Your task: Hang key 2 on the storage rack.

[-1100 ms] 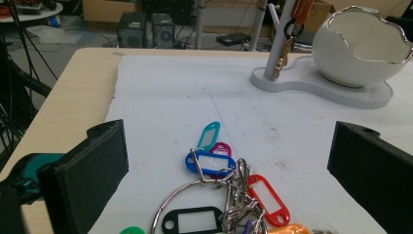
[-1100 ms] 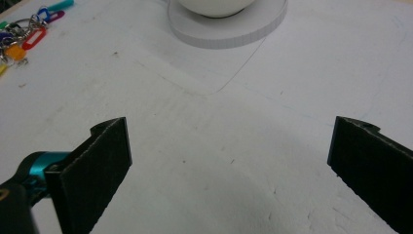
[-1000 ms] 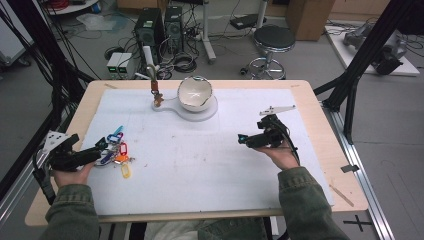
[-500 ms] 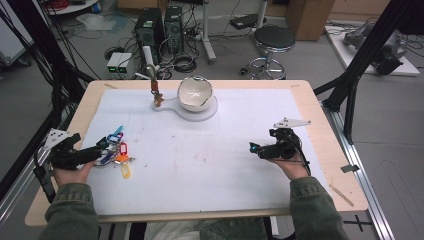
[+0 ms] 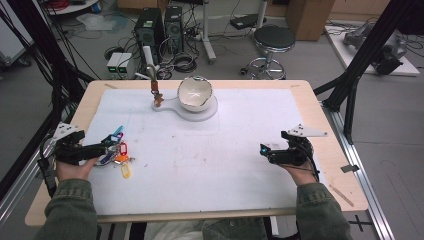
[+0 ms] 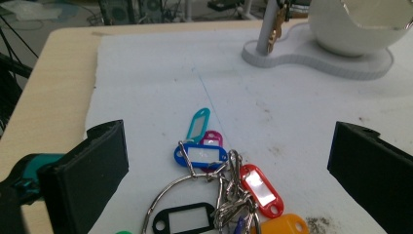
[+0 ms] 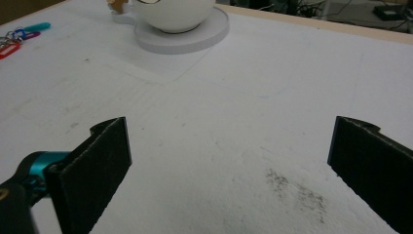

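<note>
The left gripper [image 5: 97,148] stands wide open around the metal ring of coloured plastic key tags [image 6: 214,187] on the white table cover [image 5: 200,160]. The right gripper [image 5: 265,150] is also open and empty. Farther away, the white cracked bowl [image 5: 194,93] sits on its white base [image 5: 172,106].

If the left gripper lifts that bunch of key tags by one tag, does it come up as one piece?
Probably together: the key tags hang on a shared metal ring. Expect floppy dangling and swinging. Likely light, being small plastic tags.
</note>
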